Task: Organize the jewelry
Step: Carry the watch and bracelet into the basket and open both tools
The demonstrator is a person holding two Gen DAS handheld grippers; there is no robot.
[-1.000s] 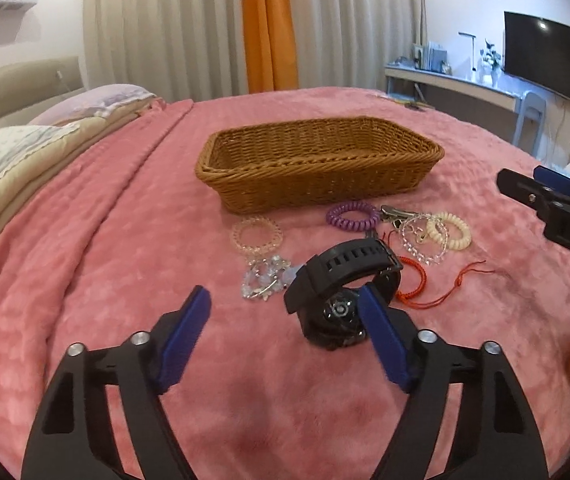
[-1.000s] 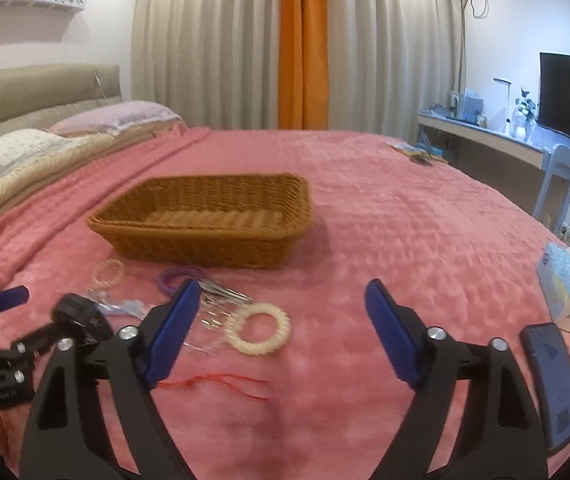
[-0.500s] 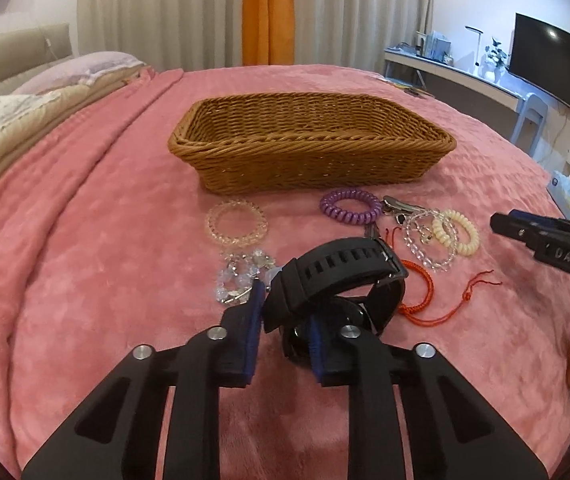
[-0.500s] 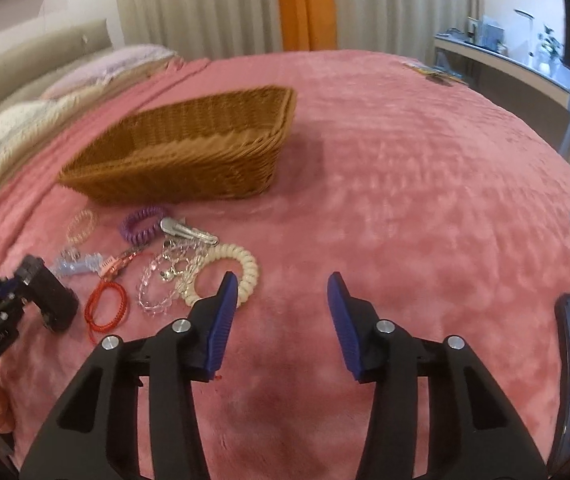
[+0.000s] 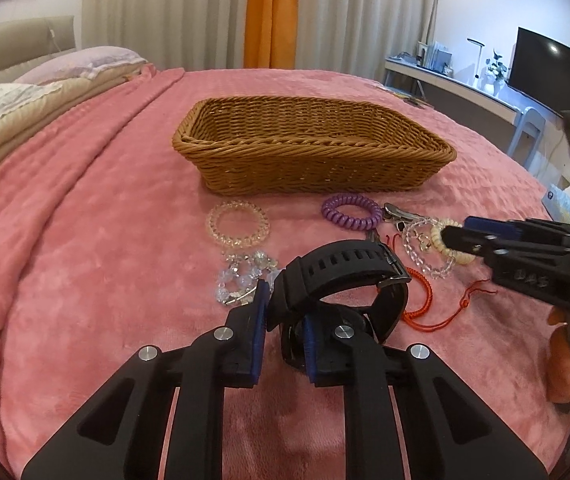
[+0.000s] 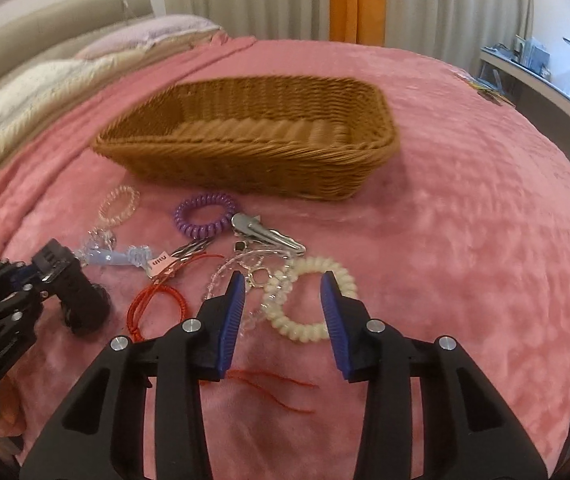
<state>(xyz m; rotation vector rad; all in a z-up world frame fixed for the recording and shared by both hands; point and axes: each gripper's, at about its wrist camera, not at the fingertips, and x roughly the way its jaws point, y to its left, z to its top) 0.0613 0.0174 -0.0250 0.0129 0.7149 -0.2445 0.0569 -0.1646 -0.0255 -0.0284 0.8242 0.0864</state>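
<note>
Your left gripper (image 5: 281, 336) pinches the watch (image 5: 341, 280) strap; carry it ahead into the basket (image 5: 313, 152). Your right gripper (image 6: 283, 312), fingers spread, straddles the cream coil (image 6: 313, 300), ready to close.

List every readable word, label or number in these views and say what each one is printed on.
"DAS": raised letters on the black body of the right gripper, seen from the left wrist; any further letters are hidden.
Small pink paper tag among the jewelry: dark print, too blurred to read.
Tissue pack at the bed's edge: blue logo, too small to read.
</note>
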